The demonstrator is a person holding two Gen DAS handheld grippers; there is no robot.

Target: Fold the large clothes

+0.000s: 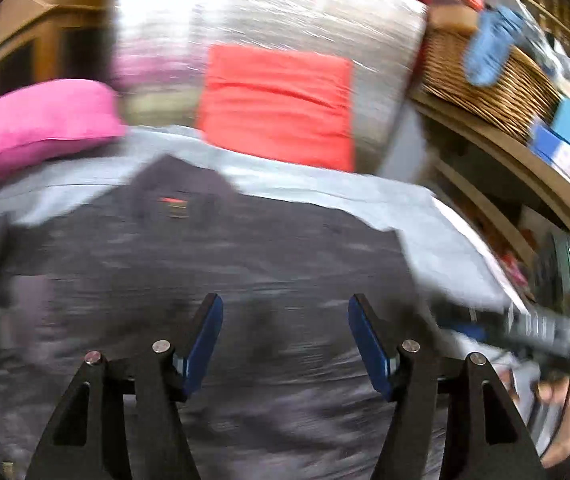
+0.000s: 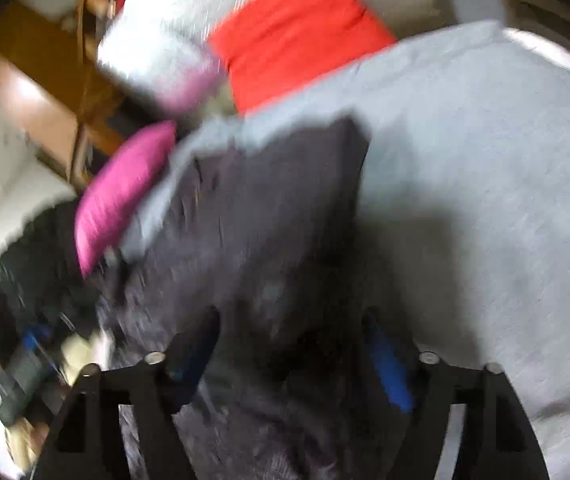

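It was a lived-in home: a bed under a grey sheet [image 2: 485, 168], a pink cushion [image 1: 41, 128] and red cushion [image 1: 277, 104] at its far edge, beside wooden shelves [image 1: 525, 168] bearing a wicker basket [image 1: 489, 84].

Looking down and forward from the left gripper [image 1: 283, 340], close over the dark garment [image 1: 213, 264]. Looking down from the right gripper [image 2: 291, 354], close too. Both sharing the garment, grey sheet [image 2: 485, 168], pink cushion [image 1: 41, 124] and red cushion [image 2: 297, 32].
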